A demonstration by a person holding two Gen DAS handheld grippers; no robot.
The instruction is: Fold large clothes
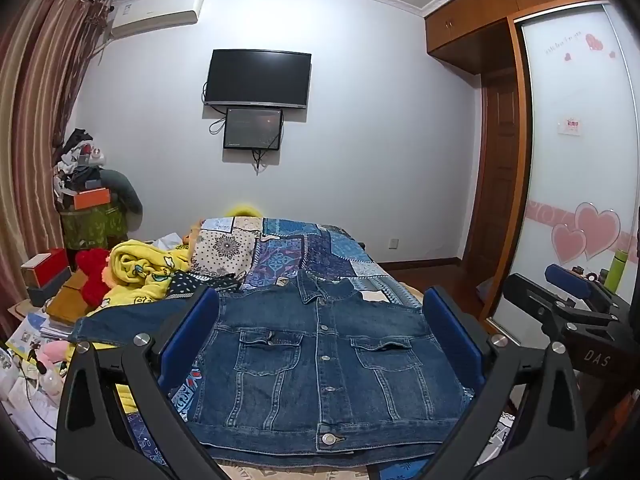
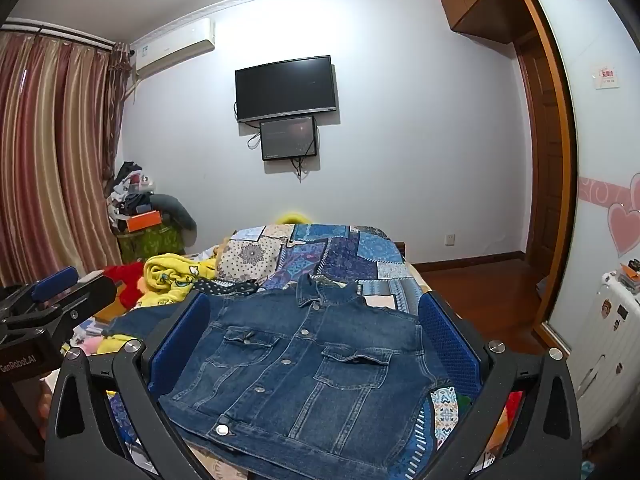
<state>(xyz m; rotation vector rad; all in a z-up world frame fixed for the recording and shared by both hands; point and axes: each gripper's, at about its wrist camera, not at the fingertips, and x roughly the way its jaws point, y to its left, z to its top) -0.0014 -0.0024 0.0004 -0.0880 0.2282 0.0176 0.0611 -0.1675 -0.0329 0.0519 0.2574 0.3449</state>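
On the bed (image 1: 352,264), toward 12 o'clock from both cameras, I see the denim jacket (image 1: 320,360) laid flat and buttoned, ready to fold, so I hold my left tool (image 1: 320,344) and right tool (image 2: 316,344) above it, fingers spread, gripping nothing.

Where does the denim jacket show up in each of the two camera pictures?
Left wrist view: the denim jacket lies front-up on the patchwork bedspread, low and central.
Right wrist view: the denim jacket is low and central, turned slightly.
Shared landmark: the wall-mounted television.
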